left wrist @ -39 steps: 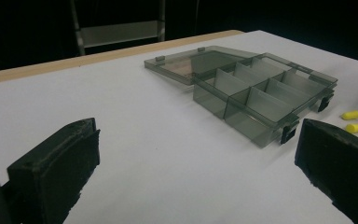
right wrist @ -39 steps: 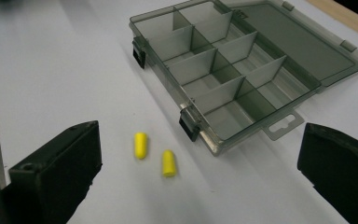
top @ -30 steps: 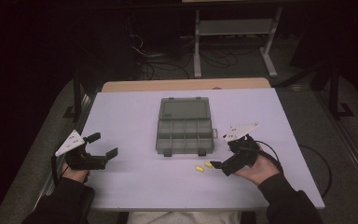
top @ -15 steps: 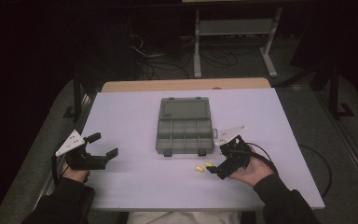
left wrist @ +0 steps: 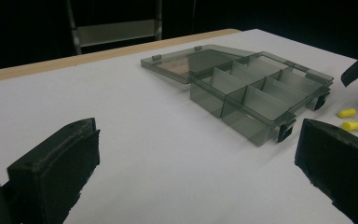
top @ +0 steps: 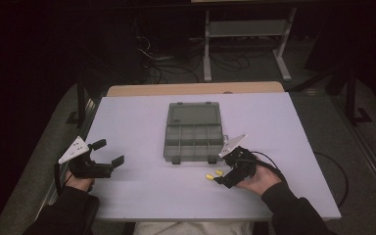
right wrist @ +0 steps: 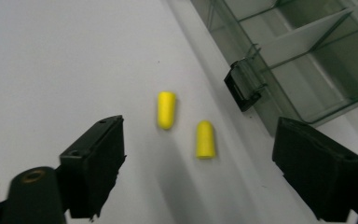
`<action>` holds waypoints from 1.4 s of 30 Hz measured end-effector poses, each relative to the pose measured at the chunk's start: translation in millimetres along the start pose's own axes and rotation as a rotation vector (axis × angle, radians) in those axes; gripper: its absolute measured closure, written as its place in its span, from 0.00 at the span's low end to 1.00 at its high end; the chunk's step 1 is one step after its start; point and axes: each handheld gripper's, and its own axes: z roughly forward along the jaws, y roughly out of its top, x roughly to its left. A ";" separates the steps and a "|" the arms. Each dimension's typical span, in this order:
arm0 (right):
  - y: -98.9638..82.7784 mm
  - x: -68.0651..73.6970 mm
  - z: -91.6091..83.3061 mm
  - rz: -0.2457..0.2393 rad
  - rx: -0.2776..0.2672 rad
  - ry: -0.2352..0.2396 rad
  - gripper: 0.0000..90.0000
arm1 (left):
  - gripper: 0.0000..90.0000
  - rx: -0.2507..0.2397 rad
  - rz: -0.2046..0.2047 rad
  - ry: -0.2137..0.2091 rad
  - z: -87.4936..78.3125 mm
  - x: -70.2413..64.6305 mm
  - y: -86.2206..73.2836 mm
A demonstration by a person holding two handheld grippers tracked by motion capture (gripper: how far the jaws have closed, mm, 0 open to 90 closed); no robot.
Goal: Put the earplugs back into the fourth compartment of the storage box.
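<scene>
yellow earplugs (right wrist: 205, 139) lie loose just beside the open box (top: 194, 131); right gripper (top: 222, 180) jaws, just been closing, straddle them untouched for pickup. left gripper (top: 111, 152) held wide, idle.

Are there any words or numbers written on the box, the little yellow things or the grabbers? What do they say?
No readable text anywhere.
Grey compartment box: no label, word or number shows.
Two yellow earplugs: plain, no print.
Left gripper and right gripper: black jaws and grey plates, no markings legible.
White table: blank.
</scene>
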 end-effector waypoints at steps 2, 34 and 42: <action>0.1 -0.9 3.2 0.002 0.016 0.012 0.28 | 0.00 0.000 0.000 0.000 0.0 0.0 0.0; 1.6 -9.3 22.2 -0.003 0.103 0.025 0.86 | 0.00 0.002 -0.001 -0.012 0.7 -0.6 -0.1; 0.8 -11.3 13.8 0.006 0.087 0.022 0.87 | 0.00 0.005 0.005 -0.012 0.7 -0.5 0.1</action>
